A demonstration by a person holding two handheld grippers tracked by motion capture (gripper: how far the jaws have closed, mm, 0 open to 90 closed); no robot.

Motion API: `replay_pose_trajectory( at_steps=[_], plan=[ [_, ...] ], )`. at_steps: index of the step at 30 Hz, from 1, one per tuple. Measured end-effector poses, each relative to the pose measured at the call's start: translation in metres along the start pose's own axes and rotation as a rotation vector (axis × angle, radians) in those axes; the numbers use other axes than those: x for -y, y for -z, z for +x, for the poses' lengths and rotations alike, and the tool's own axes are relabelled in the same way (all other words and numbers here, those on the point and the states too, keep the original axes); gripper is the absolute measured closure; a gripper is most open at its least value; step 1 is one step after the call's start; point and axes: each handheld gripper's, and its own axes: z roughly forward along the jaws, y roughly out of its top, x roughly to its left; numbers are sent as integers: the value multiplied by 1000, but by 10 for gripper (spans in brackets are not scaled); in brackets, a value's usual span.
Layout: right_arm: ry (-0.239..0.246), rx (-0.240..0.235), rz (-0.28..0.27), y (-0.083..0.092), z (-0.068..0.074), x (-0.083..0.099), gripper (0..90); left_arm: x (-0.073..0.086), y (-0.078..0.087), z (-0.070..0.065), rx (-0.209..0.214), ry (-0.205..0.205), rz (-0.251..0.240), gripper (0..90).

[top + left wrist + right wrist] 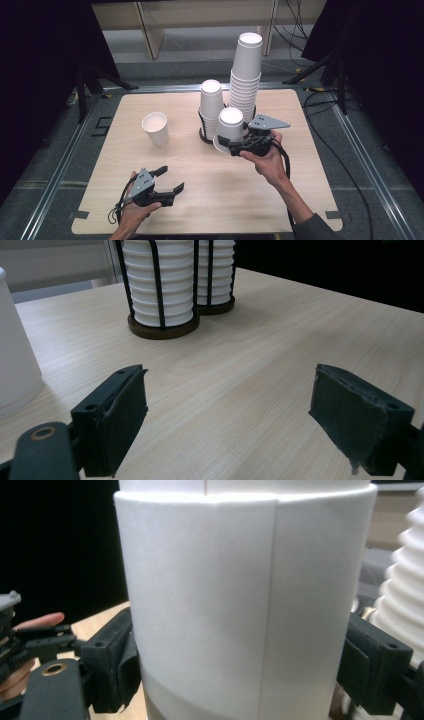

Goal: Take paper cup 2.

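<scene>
**Inspector:** Pale wood-grain tabletop (210, 170), dark floor and black curtains round it. Landmark for this entry is the black wire cup holder with round brown bases (206, 134), near the far middle of the tabletop.

**Clerk:** Contents of the holder?

**Inspector:** Two stacks of white ribbed paper cups, upside down: a short stack (211, 107) in its left bay, a tall stack (246, 75) in its right bay.

**Clerk:** Right tool?

**Inspector:** Right tool (235, 145) sits just in front of the holder, on the person's side. Its black pads are pressed on both flanks of an upturned white paper cup (230, 127), which is tilted and touching the front of the holder as far as the high view shows. In the right gripper view the cup wall (240, 610) stands between both pads.

**Clerk:** Left tool?

**Inspector:** Left tool (167, 181) is well in front of the holder and to its left, near the tabletop's near edge. Jaws apart, bare tabletop between them.

**Clerk:** Anything else?

**Inspector:** One single white paper cup standing mouth up (156, 128), left of the holder, apart from it.
</scene>
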Motion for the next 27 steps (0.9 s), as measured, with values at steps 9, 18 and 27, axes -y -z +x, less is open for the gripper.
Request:
replay_pose_trajectory(
  at_steps=[9,18,27],
  plan=[
    [7,-34,50,-17,12,14,176,2,-1,1,-1,23,-14,143],
    [5,-78,69,-31,24,21,176,3,-2,2,2,37,-16,143],
    [8,-132,86,-49,37,29,176,3,-1,2,1,27,-5,143]
  ],
)
